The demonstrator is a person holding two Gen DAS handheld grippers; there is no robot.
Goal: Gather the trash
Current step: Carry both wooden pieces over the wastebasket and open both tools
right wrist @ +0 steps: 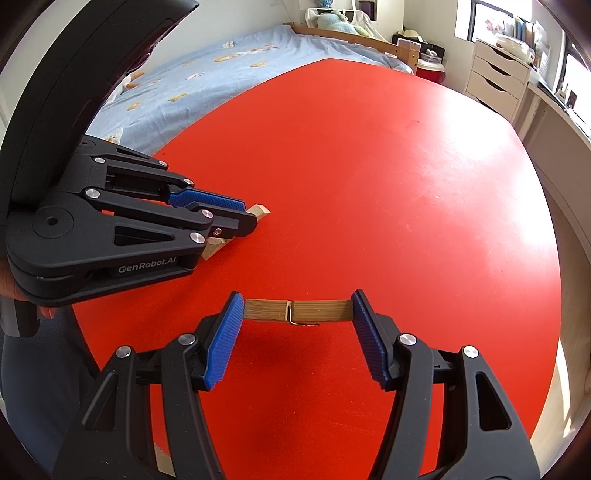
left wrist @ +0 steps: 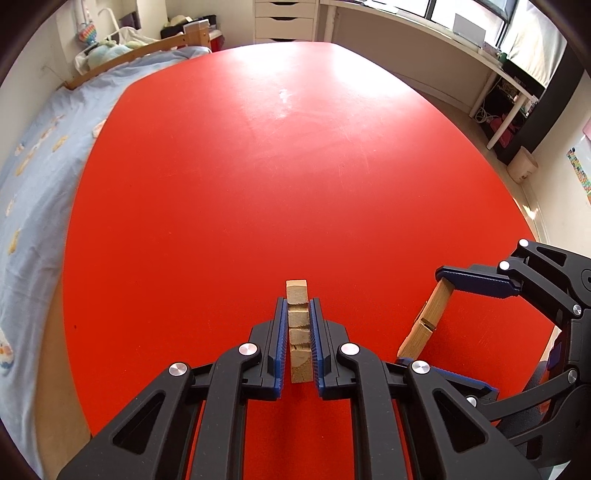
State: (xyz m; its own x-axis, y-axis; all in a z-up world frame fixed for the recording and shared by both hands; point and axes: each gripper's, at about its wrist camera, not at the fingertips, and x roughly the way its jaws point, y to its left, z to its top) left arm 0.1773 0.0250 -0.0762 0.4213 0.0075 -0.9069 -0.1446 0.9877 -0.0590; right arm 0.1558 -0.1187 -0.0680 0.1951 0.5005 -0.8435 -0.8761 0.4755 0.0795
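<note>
My left gripper is shut on a pale wooden clothespin that lies lengthwise between the blue pads, its far end poking past the fingertips. In the right wrist view the same left gripper sits at the left over the red table, with the clothespin sticking out in front. My right gripper holds a second wooden clothespin crosswise, one pad on each end, just above the table. The left wrist view shows that right gripper at the lower right with its clothespin.
The round red table fills both views. A bed with a light blue sheet runs along its left side. White drawers, a white desk and a small beige bin stand beyond.
</note>
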